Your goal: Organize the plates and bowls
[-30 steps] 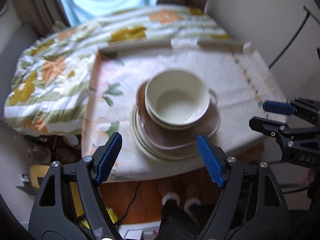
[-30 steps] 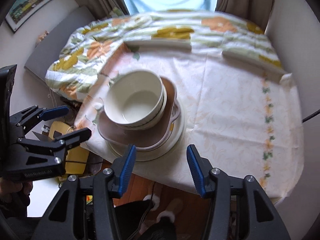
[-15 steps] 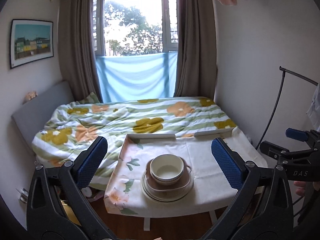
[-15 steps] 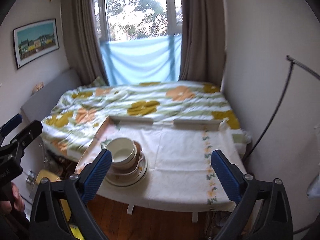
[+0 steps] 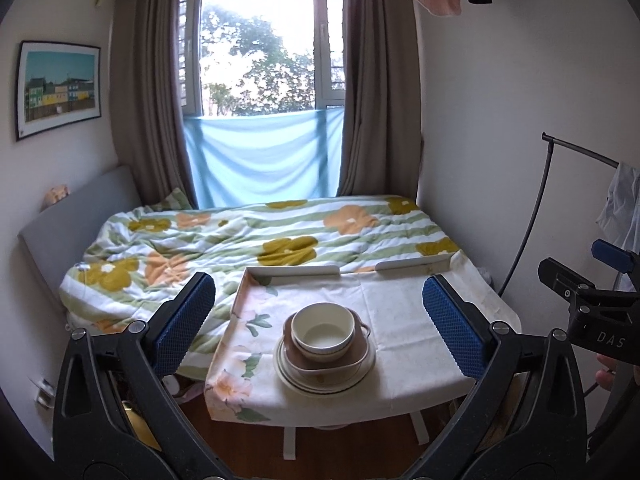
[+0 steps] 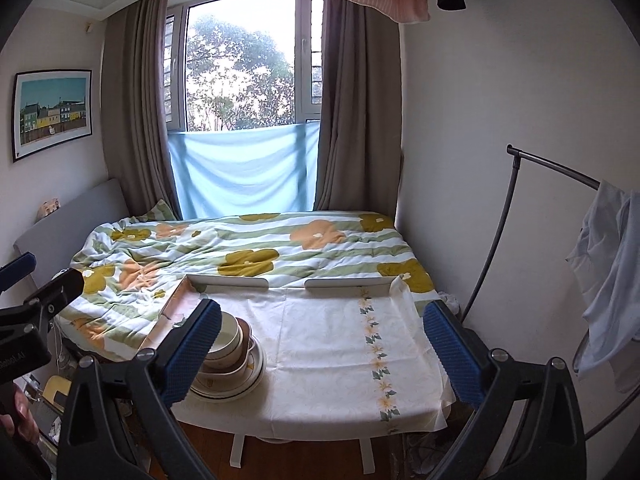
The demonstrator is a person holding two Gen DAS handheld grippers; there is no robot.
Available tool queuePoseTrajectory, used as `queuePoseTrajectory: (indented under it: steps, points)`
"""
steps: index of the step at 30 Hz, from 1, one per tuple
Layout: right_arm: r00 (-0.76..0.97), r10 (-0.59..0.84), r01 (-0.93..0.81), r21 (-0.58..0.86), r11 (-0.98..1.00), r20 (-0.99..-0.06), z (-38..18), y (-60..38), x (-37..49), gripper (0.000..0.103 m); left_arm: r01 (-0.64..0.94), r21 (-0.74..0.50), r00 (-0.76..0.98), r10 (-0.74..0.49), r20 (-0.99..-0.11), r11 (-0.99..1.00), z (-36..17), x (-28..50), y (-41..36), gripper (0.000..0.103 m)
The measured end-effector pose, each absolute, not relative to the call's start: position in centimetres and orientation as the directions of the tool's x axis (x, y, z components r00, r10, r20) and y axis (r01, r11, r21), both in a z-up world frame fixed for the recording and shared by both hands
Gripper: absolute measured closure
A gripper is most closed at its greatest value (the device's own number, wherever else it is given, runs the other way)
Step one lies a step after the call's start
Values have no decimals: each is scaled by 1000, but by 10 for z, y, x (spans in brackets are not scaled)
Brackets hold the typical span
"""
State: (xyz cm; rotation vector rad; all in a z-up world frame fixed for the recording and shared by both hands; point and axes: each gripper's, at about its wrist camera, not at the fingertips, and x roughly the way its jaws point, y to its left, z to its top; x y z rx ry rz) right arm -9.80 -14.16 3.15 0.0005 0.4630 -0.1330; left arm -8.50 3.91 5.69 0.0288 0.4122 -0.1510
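A cream bowl (image 5: 323, 331) sits nested on a brown two-handled dish (image 5: 352, 361), which rests on a stack of cream plates (image 5: 292, 380). The stack stands near the front left of the cloth-covered table (image 5: 400, 312). In the right wrist view the same stack (image 6: 236, 364) is partly hidden behind a blue finger pad (image 6: 192, 352). My left gripper (image 5: 320, 328) is open and empty, pulled well back from the table. My right gripper (image 6: 320, 356) is also open and empty, likewise held back.
A bed with a flowered duvet (image 5: 248, 240) lies behind the table, under a window with curtains. A clothes rack (image 6: 516, 216) with hanging garments stands at the right wall. Wooden floor (image 5: 340, 456) shows below the table. Yellow clutter (image 6: 56, 392) lies at the lower left.
Both grippers opened wide, rose and drew back from just above the stack. The view swung from looking down on the dishes to the whole room. In the last half second little moved.
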Motion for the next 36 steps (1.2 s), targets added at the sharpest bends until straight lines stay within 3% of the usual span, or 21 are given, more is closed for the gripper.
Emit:
queuePoseTrajectory:
  steps: [36]
  points:
    - [885,-123,121,-32,992,-450,28,-140,-97,2,137,7,902,-122,-414,991,53,-85,41,0]
